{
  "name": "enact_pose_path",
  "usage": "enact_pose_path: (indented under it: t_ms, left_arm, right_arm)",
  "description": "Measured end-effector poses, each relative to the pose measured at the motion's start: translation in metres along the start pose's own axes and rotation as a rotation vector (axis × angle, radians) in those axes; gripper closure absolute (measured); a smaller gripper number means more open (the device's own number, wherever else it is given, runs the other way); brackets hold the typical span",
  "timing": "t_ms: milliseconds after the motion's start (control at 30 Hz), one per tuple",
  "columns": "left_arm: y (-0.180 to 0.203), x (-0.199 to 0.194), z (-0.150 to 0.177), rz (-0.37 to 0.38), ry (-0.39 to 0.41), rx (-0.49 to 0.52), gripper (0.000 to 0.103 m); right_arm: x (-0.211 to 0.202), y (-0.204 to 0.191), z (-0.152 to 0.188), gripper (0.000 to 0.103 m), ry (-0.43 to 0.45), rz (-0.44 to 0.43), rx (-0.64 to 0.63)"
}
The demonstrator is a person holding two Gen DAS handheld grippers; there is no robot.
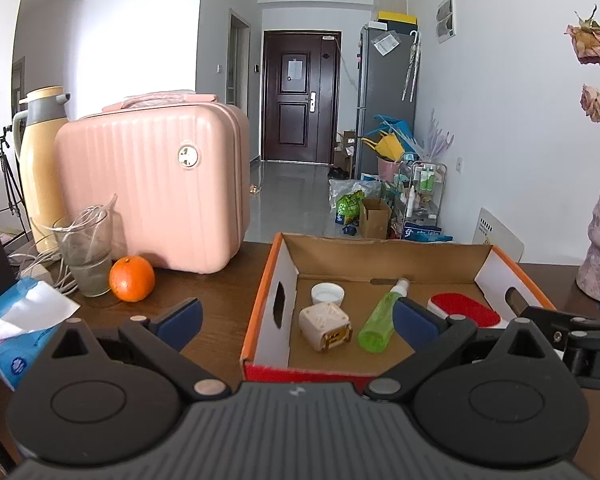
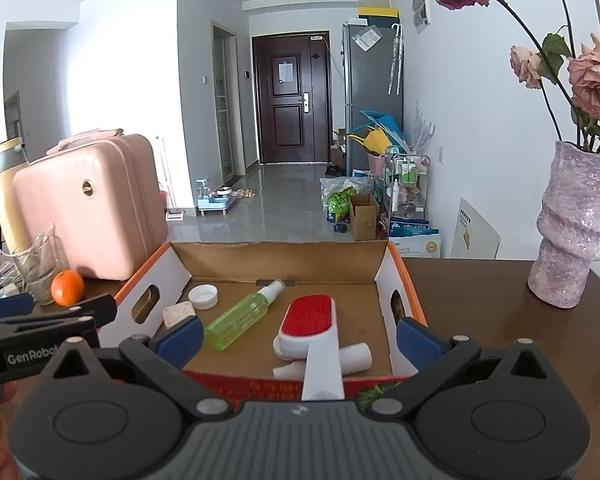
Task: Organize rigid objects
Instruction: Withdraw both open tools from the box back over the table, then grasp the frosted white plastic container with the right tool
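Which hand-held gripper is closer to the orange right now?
Left. The left hand-held gripper sits just right of the orange; the right hand-held gripper is farther right, over the cardboard box.

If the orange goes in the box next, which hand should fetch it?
Probably the left. The orange sits outside the cardboard box, just beyond the open left gripper. The right gripper is open over the box, farther away.
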State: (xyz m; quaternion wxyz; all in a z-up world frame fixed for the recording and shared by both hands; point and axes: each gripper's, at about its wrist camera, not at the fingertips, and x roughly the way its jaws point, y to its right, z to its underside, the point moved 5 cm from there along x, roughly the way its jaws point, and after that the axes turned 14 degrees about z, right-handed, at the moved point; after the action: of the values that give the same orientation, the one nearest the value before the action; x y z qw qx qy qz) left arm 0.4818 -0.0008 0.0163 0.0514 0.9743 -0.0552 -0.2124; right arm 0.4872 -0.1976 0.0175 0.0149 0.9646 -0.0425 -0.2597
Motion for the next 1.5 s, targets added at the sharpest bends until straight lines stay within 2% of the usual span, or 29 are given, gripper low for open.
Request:
enact_pose_path:
  t_ms: [533,967,1500]
  left_arm:
    - [-0.002,-0.045,0.028,-0.015,-0.01,0.025,0.0]
    - [-0.009,-0.08,0.049,-0.009,-0.011,0.028,0.0]
    - [-0.017,-0.113,0.075,0.026,-0.023,0.026,0.0]
  right_arm:
    - [-0.046,0.005,0.037,0.0,0.019,-0.002,-0.022]
    - [-0.083,0.005,0.067,0.0,0.071,-0.02,-0.028]
    - [-0.107,0.024,0.112,0.0,0.058,-0.004,-0.031]
